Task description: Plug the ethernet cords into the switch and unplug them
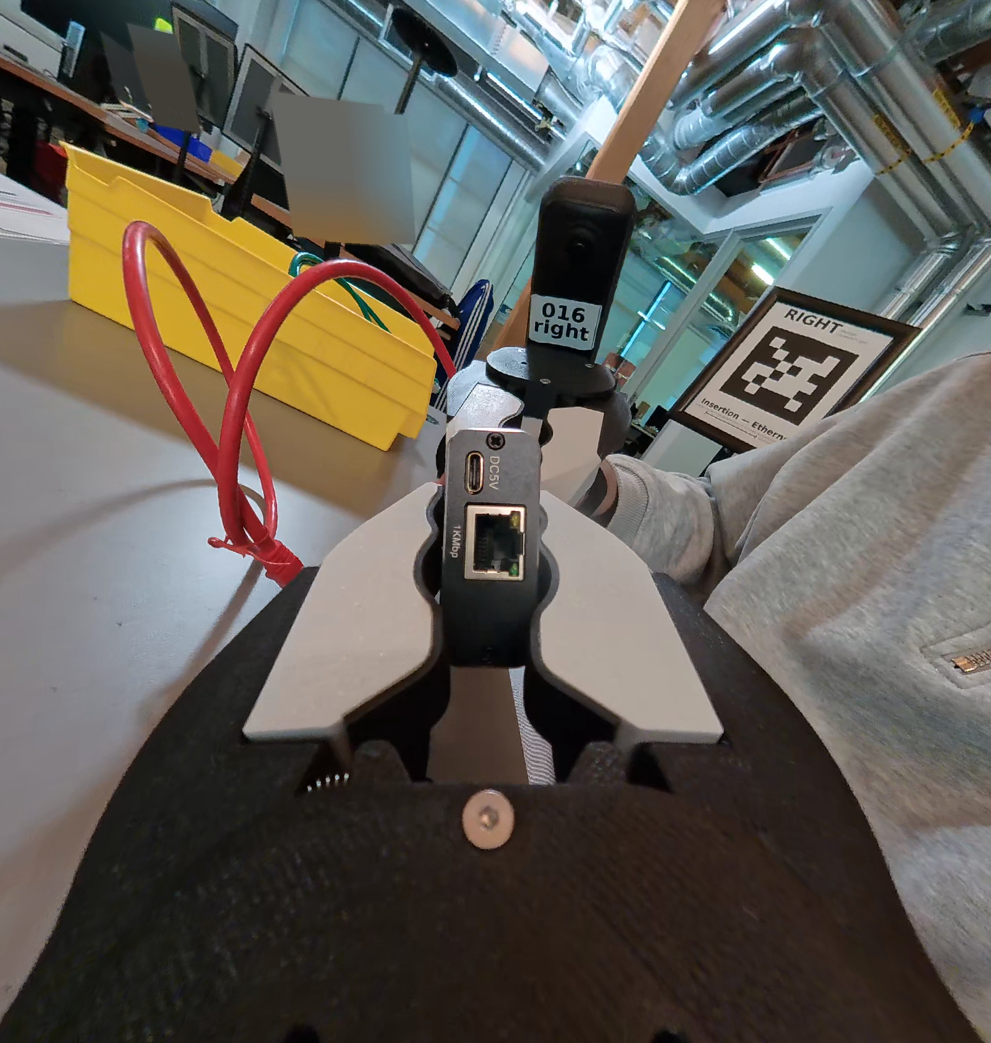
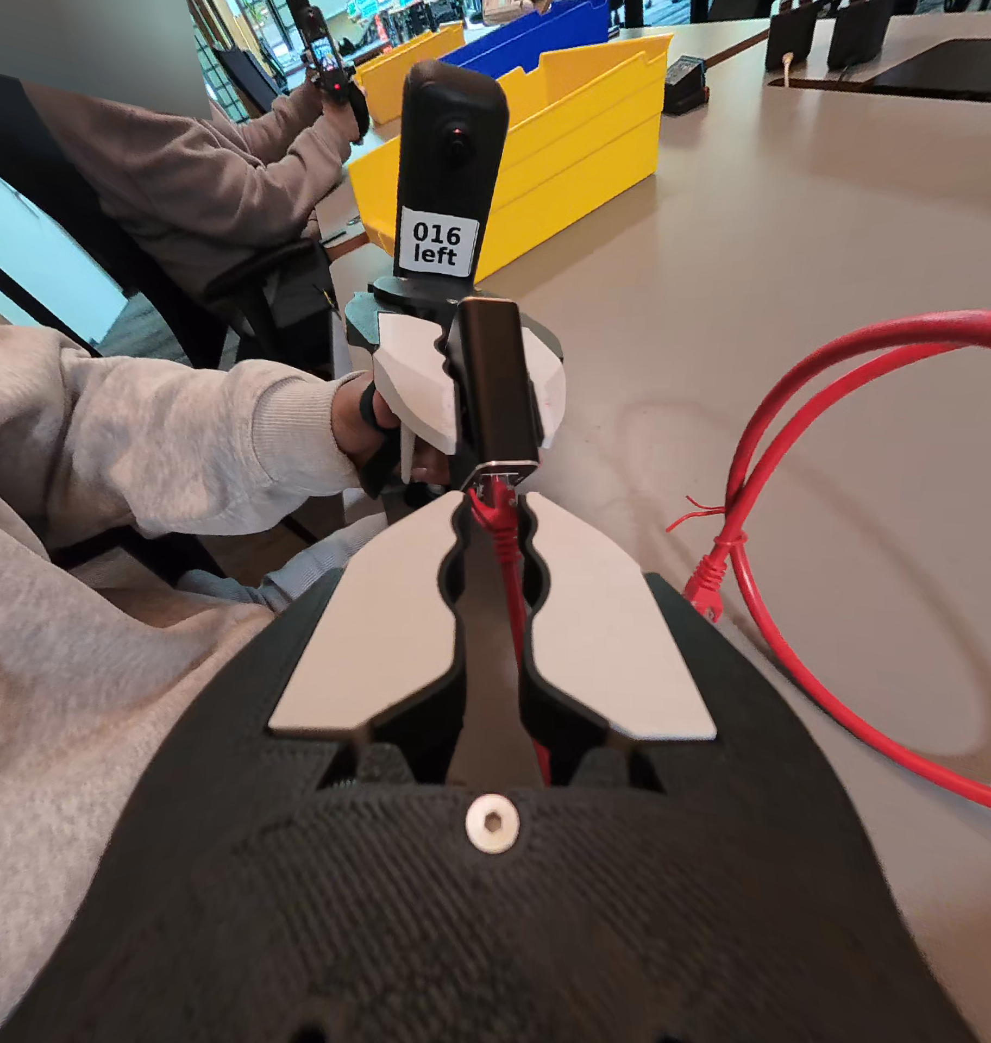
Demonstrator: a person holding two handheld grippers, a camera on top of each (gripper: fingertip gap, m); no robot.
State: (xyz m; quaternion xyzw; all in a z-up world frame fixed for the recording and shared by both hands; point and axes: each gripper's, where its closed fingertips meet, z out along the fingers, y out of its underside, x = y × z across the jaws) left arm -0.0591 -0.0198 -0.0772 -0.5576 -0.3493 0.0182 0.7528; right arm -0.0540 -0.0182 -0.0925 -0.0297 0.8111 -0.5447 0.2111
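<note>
My left gripper is shut on a slim black switch, held above the table. Its near end face shows an empty ethernet port. In the right wrist view the switch sits between the left gripper's white fingers. My right gripper is closed around the red ethernet cord just behind its plug. The plug sits at the switch's far port. How deep it is in, I cannot tell. The cord loops over the table. Its other plug lies loose.
A yellow bin stands on the grey table beyond the loop, with a green cable in it. More yellow and blue bins stand farther back. Another person sits at left. A framed marker sign stands at right.
</note>
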